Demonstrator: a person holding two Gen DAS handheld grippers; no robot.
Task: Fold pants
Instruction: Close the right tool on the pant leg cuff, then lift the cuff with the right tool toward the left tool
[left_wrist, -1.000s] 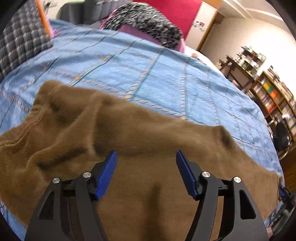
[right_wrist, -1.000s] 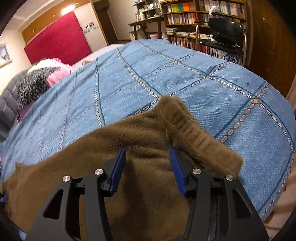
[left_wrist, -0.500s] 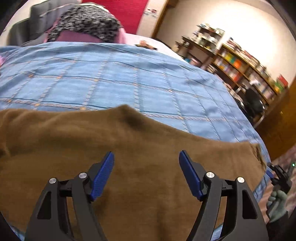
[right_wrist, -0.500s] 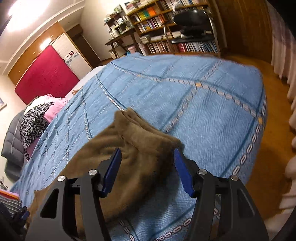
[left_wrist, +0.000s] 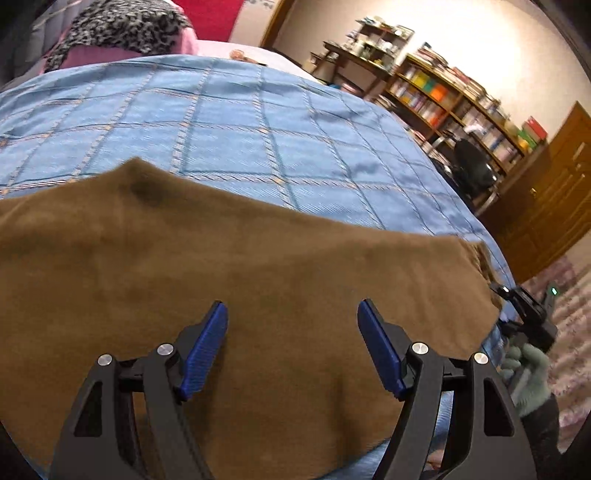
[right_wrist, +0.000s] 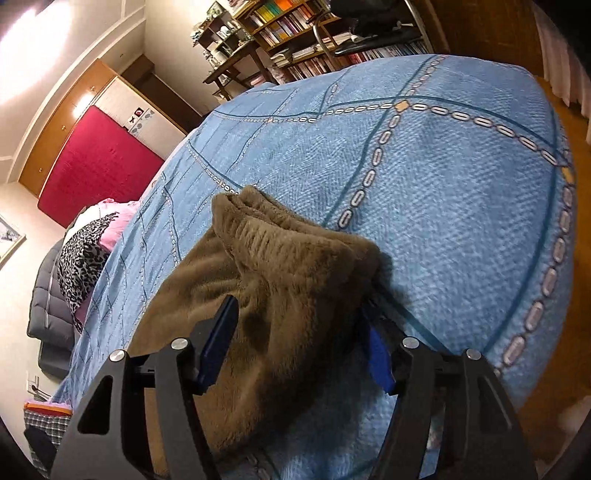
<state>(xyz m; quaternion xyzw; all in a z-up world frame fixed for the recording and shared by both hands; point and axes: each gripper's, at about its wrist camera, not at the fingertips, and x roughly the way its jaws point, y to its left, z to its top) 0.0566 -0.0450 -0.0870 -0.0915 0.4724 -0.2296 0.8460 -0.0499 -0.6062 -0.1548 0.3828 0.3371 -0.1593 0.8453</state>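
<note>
Jaws of the left gripper (left_wrist: 291, 343) stand wide apart above the brown fleece pants (left_wrist: 229, 280), gripping nothing. Right gripper (right_wrist: 299, 339) is likewise spread, its blue pads (right_wrist: 218, 343) straddling the ribbed, bunched end of the pants (right_wrist: 280, 266). Pants lie flat across a blue bedspread (left_wrist: 280, 136) with a woven grid pattern. Beyond it: leopard-print cushion (left_wrist: 122, 26), red wall panel (right_wrist: 96, 162), wooden bookshelves (left_wrist: 454, 99), black office chair (left_wrist: 472, 170).
</note>
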